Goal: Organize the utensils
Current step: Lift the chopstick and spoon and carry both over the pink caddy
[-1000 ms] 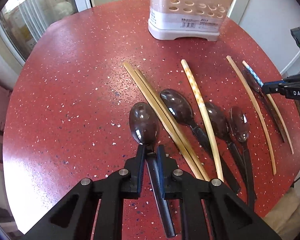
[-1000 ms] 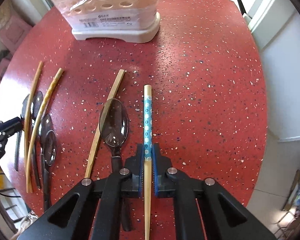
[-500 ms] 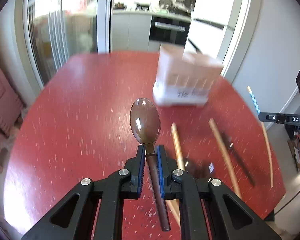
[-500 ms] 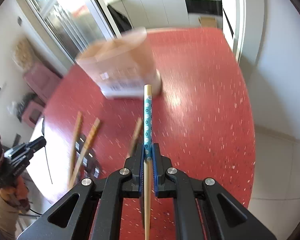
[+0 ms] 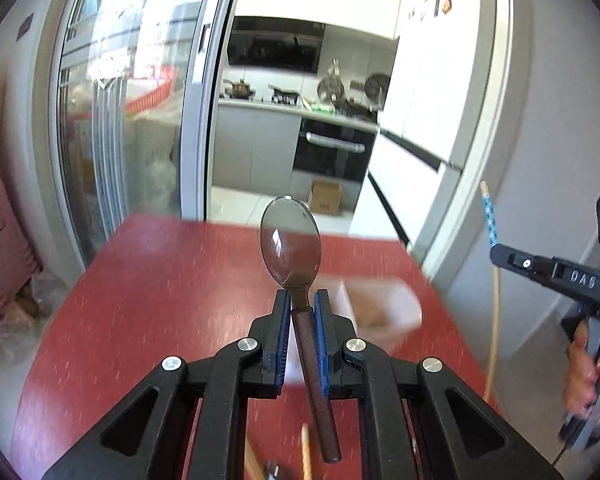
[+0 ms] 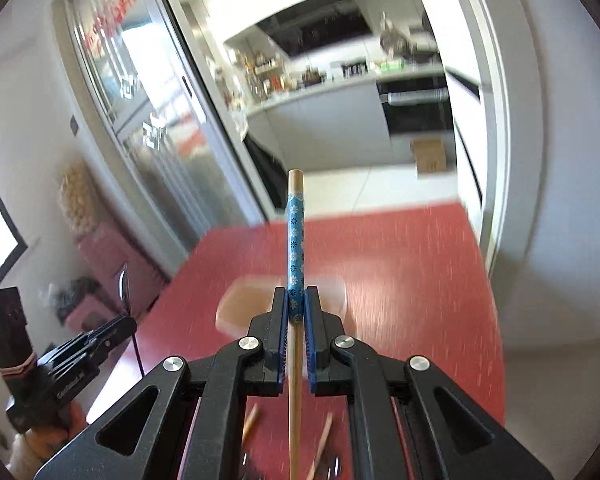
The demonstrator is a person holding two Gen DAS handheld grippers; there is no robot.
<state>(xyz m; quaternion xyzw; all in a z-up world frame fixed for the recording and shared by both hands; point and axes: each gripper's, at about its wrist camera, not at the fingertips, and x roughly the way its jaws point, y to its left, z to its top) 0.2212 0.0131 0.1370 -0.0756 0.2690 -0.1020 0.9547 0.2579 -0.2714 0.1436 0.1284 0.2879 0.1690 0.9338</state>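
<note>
My left gripper (image 5: 302,300) is shut on a dark spoon (image 5: 291,242) and holds it upright, bowl up, well above the red table (image 5: 140,312). My right gripper (image 6: 296,300) is shut on a wooden chopstick with a blue flowered band (image 6: 296,240) and holds it upright too. The beige utensil holder (image 5: 384,308) stands on the table below and ahead, blurred; it also shows in the right wrist view (image 6: 244,304). The right gripper shows at the right of the left wrist view (image 5: 496,252). The left gripper shows at the lower left of the right wrist view (image 6: 128,322).
Loose chopsticks (image 6: 324,440) and other utensils lie on the table under the grippers, mostly hidden. Beyond the table's far edge is a kitchen with an oven (image 5: 332,152), a glass sliding door (image 5: 112,120) at left and a white wall at right.
Both grippers have lifted their utensils off the table and tilted upward. The views now look across the table toward the kitchen, and the holder has dropped lower in both views.
</note>
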